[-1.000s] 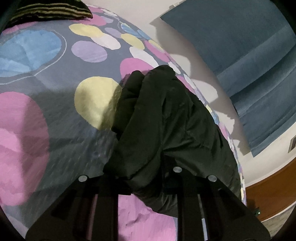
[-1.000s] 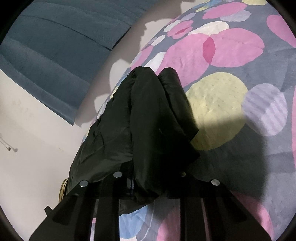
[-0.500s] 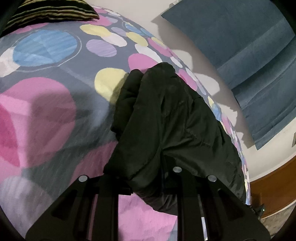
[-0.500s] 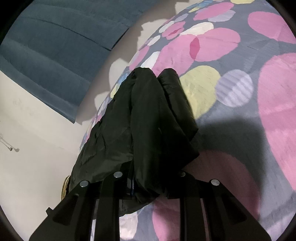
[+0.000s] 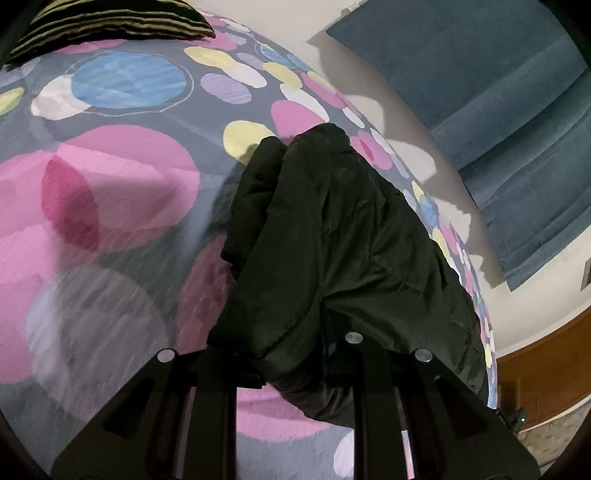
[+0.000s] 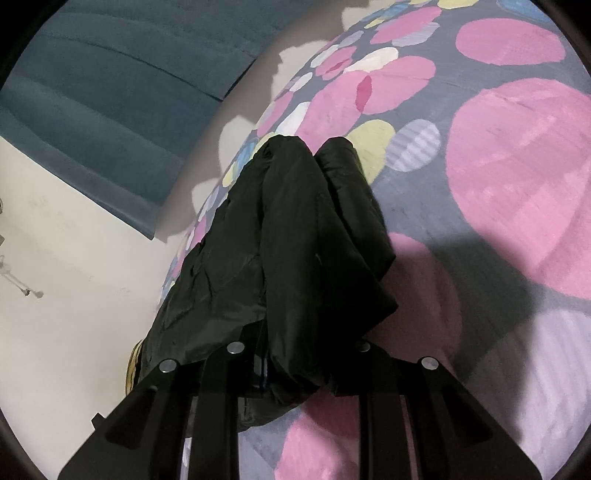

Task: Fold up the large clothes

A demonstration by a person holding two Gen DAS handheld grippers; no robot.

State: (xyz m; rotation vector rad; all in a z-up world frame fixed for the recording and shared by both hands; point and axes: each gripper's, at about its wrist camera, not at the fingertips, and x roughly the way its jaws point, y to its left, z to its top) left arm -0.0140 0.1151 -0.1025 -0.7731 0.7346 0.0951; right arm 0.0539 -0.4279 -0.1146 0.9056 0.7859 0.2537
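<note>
Spotted in pink, yellow, blue and lilac circles on grey, the bedspread (image 5: pixel 122 206) fills most of both views, and it is what has changed: over the last second its pattern has slid through the frames, with big pink circles now at the left of the left view and the right of the right view where yellow ones sat before, while the black jacket (image 5: pixel 332 236) keeps the same shape between the fingers. We read that as both grippers carrying the bunched garment together across the bed, so the fold is mid-transfer and not yet laid down. The left hand-held gripper (image 5: pixel 291 365) is clamped on a thick wad of the jacket at lower centre of its frame; the right hand-held gripper (image 6: pixel 299 362) is likewise closed on cloth, the fabric hanging forward from it toward the bed's edge. Only the left view shows the striped pillow (image 5: pixel 107 26) at upper left and the wooden skirting (image 5: pixel 546 373) at lower right. Only the right view shows a pale wall with a small fitting (image 6: pixel 22 288) at left. The blue curtain (image 6: pixel 110 96) appears in both.
</note>
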